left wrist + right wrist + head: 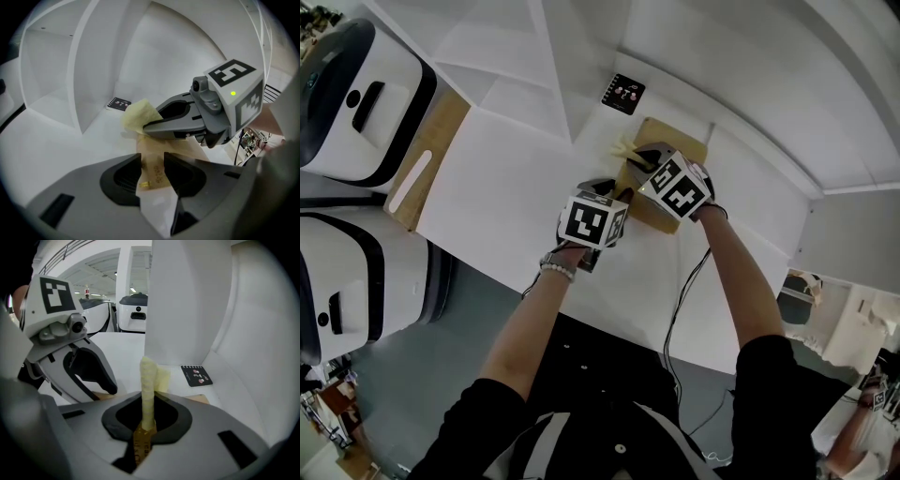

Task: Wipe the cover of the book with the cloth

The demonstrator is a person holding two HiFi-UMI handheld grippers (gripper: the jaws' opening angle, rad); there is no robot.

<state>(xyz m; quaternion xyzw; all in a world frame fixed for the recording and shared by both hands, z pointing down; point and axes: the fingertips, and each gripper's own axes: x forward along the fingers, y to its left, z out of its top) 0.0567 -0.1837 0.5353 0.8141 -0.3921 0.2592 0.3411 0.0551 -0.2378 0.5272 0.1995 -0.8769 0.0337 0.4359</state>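
Snugly within right claw (146,428) (cloth (148,385))

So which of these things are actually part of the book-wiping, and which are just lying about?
Part of the job:
- brown book
- yellow cloth, pinched in the right gripper
- left gripper, jaws apart over the book's corner

Just lying about:
- small black notepad behind the book
- wooden board and white machines on the left

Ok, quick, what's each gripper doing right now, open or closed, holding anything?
Left gripper: open, jaws apart over the book, not gripping it.
Right gripper: closed on the yellow cloth.
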